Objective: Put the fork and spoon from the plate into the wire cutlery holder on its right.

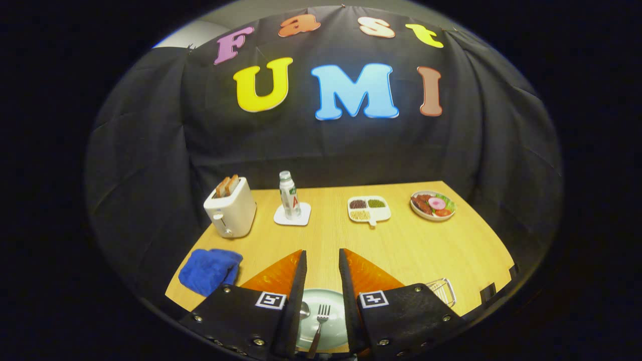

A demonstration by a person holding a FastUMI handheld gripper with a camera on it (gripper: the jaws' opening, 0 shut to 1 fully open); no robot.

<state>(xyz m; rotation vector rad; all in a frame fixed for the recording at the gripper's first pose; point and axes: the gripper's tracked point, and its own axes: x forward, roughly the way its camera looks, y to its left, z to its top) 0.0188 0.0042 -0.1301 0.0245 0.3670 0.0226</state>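
Note:
A pale green plate lies on the wooden table right below my gripper, seen in the gap between the two fingers. A metal fork rests on the plate, tines pointing away from me. The spoon lies just left of the fork, mostly hidden behind the left finger. The wire cutlery holder stands to the right of the plate, partly hidden by the right finger. My gripper is open, hovering above the plate with nothing between its fingers.
A white toaster with toast stands at the back left, a blue cloth in front of it. A bottle on a white coaster, a divided tray of grains and a plate of food line the back.

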